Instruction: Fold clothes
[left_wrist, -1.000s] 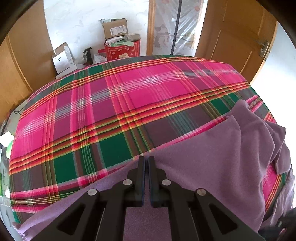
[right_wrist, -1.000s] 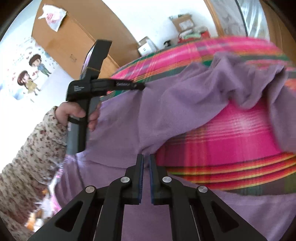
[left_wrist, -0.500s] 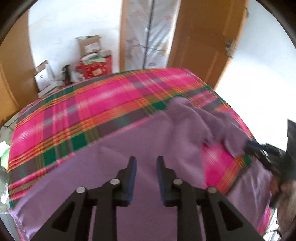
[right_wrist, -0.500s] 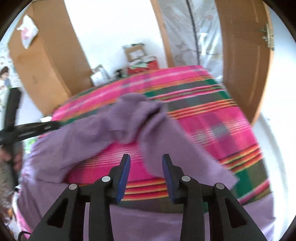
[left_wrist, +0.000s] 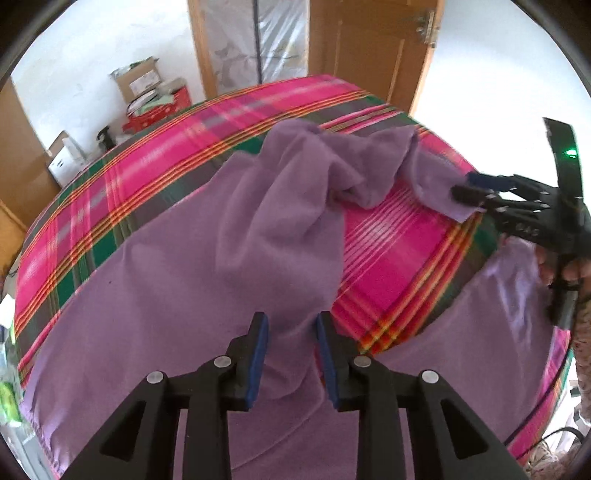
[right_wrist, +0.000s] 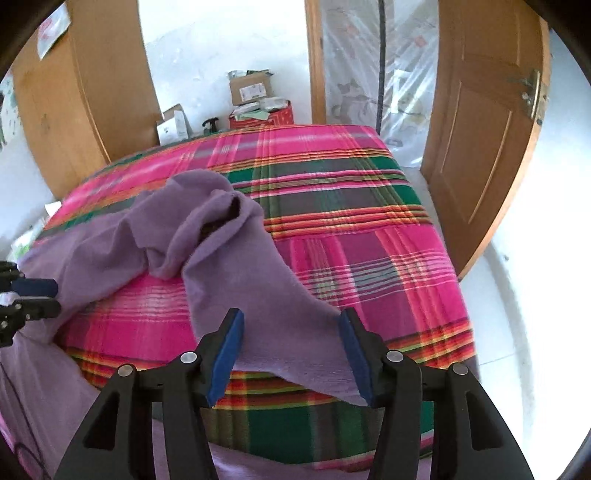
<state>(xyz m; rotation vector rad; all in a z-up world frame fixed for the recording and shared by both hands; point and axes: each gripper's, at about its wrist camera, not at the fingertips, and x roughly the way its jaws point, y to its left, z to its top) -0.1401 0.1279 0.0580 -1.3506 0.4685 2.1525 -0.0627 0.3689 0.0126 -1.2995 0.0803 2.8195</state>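
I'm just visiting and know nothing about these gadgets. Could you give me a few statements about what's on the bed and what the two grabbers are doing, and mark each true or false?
1. A purple garment lies on a pink and green plaid bedspread. True.
2. The garment is already folded into a neat square. False: it is spread out and rumpled, bunched up in the middle.
3. The right gripper is clamped shut on the fabric. False: its fingers are opening, with cloth lying loose between them.
4. The left gripper has its fingers parted over the garment. True, and they are opening.
5. A wooden door stands beyond the bed. True.
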